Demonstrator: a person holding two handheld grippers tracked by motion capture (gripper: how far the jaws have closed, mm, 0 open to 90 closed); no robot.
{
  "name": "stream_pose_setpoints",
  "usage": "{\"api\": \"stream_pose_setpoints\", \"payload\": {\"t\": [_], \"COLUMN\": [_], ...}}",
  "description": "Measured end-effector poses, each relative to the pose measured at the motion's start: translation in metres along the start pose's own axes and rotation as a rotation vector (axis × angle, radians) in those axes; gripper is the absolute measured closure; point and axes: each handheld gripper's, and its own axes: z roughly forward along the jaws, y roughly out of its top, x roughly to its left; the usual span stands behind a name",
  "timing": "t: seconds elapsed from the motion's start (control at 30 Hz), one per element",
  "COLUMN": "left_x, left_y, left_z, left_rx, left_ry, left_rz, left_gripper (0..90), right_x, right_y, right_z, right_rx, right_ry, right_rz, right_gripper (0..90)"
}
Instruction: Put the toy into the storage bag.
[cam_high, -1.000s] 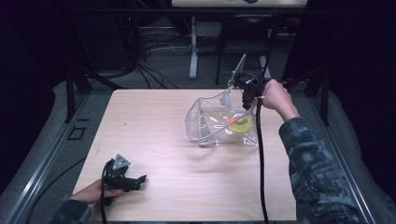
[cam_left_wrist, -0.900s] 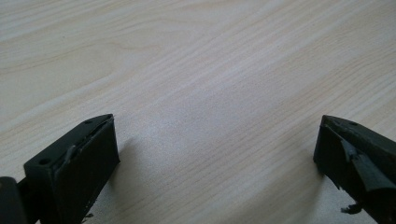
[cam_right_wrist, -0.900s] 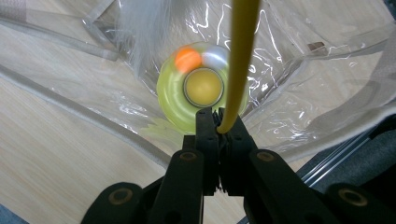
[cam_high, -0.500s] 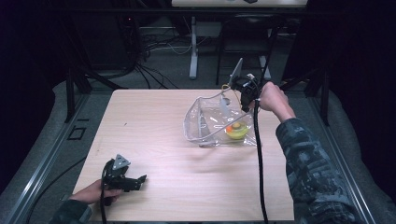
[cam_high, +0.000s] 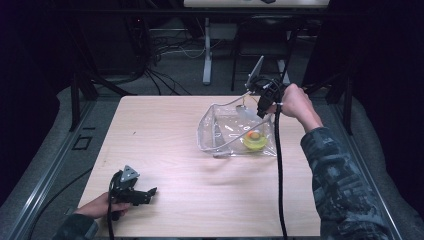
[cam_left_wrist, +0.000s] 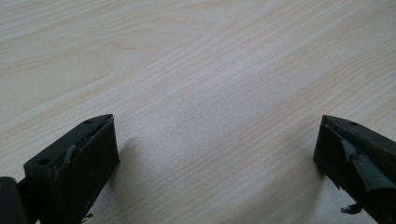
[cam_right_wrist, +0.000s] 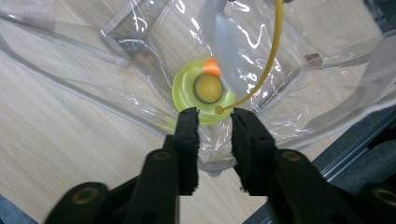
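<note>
Dim room, cables and stand legs on the floor behind; work surface is a pale wood-grain table (cam_high: 165, 150). Clear plastic bag (cam_high: 225, 131) lies toward the far right of the table, a yellow-green disc (cam_high: 254, 140) with an orange spot inside it near the bag's right end. Right gripper (cam_high: 262, 102), held in the person's right hand (cam_high: 295, 100), is at the bag's far upper edge. In the right gripper view its jaws stand close together with a narrow gap, and clear film (cam_right_wrist: 212, 140) bunches into that gap; I judge them pinching the bag's film, though the actual contact is hard to confirm. Left gripper (cam_high: 145, 192) rests low at the near left of the table, well apart from the bag, jaws wide apart over bare wood (cam_left_wrist: 210, 93). Risks, as judgement: the film is slick and thin, so a partial pinch could slip out under a lift; with only one edge held and nothing bracing the bag, the disc could slide or tip out of an opening; the thin yellow cord (cam_right_wrist: 268, 60) near the jaws could snag. View differences: the high view gives the layout and the separation of the two grippers; the right gripper view resolves the cord, the disc's round centre and the film between the jaws; the left gripper view confirms nothing between its jaws.
</note>
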Motion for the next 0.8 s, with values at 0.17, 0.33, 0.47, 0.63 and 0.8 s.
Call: {"api": "stream_pose_setpoints", "payload": {"t": [0.17,0.33,0.47,0.63,0.8], "left_x": [0.0,0.0,0.0,0.0,0.0], "left_y": [0.0,0.0,0.0,0.0,0.0], "left_z": [0.0,0.0,0.0,0.0,0.0], "left_rx": [0.0,0.0,0.0,0.0,0.0], "left_ry": [-0.001,-0.001,0.0,0.0,0.0], "left_rz": [0.0,0.0,0.0,0.001,0.0], "left_gripper": [0.0,0.0,0.0,0.0,0.0], "right_x": [0.003,0.008,0.012,0.016,0.017], "right_y": [-0.005,-0.014,-0.021,-0.034,-0.048], "right_z": [-0.015,-0.03,-0.038,-0.043,-0.043], "right_rx": [-0.038,-0.079,-0.101,-0.133,-0.157], "right_ry": [-0.02,-0.054,-0.066,-0.075,-0.074], "right_rz": [-0.003,0.01,0.013,0.027,0.041], "right_gripper": [59.2,44.8,34.1,21.9,15.2]}}
